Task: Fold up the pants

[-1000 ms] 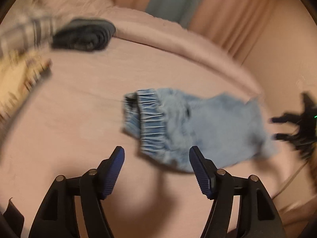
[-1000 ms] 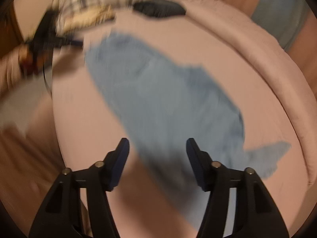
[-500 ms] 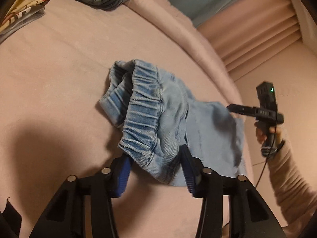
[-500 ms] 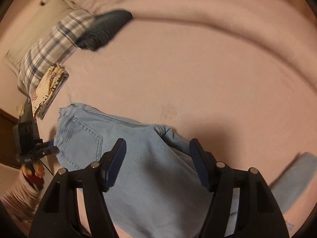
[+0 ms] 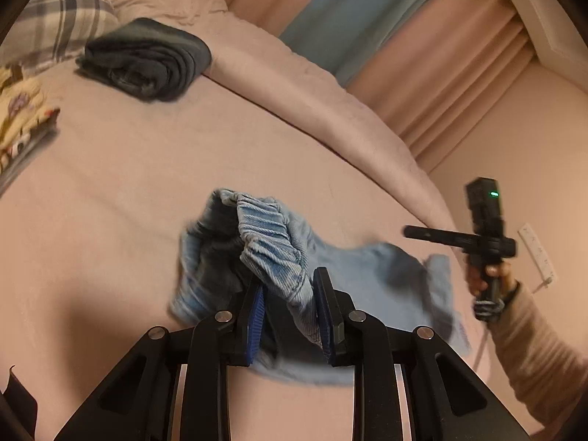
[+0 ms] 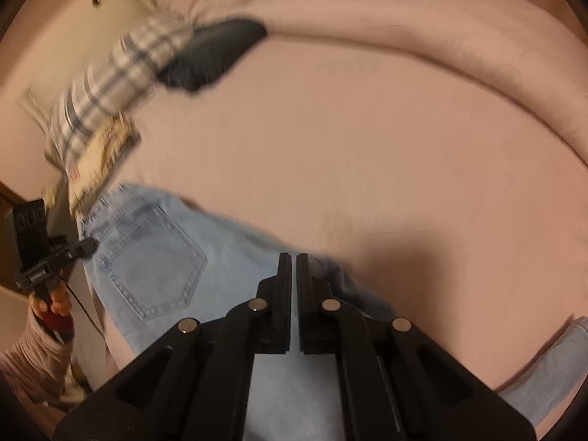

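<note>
Light blue denim pants point(image 5: 367, 275) lie on a pink bed. My left gripper point(image 5: 288, 303) is shut on the elastic waistband point(image 5: 272, 242), which bunches up between the blue pads. In the right wrist view the pants point(image 6: 154, 257) spread from a back pocket at left to a leg end point(image 6: 558, 364) at far right. My right gripper point(image 6: 294, 290) has its fingers nearly together over the pants' upper edge; whether cloth lies between them I cannot tell. The right gripper also shows in the left wrist view point(image 5: 477, 235), at the pants' far end.
A folded dark garment point(image 5: 147, 58) lies at the back of the bed beside a plaid pillow point(image 5: 58, 25). A folded patterned cloth point(image 5: 22, 128) sits at the left. A rolled pink duvet point(image 5: 330, 95) runs along the far side, curtains behind it.
My left gripper has closed on the waistband and lifted it. My right gripper has gone from wide open to nearly shut at the pants' upper edge.
</note>
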A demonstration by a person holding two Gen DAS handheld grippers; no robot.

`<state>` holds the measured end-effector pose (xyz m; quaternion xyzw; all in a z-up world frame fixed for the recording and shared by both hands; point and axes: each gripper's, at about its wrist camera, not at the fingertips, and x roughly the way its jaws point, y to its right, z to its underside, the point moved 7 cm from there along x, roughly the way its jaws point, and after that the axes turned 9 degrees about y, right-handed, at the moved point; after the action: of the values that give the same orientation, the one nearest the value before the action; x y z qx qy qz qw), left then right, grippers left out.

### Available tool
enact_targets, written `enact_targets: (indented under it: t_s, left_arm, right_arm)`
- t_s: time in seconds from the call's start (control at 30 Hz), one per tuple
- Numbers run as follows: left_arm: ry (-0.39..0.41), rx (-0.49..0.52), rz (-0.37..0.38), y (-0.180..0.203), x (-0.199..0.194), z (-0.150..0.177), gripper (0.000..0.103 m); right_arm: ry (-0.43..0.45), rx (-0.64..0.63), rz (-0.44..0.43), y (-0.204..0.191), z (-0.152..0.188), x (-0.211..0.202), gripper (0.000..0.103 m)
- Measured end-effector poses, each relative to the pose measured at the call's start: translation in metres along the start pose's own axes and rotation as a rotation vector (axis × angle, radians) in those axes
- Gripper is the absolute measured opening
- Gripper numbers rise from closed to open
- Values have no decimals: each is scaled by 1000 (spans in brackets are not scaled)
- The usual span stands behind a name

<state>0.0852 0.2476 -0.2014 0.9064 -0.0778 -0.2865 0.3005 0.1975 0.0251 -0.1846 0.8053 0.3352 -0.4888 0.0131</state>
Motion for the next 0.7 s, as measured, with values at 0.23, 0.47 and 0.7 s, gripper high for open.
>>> enact_targets:
  t_s: [0.23,0.47,0.7]
  left_arm:
    - [-140,-47,-130,-49,12,35,29]
    - [-123,91,-289,-29,-6,30,47]
    - [-50,244,-345,5,-44,29,59]
  right_arm:
    - [-26,89,91,22,2,14,9]
    - [63,83,48,5,15,-17,16]
    - [94,112,135,28,71,-59,36]
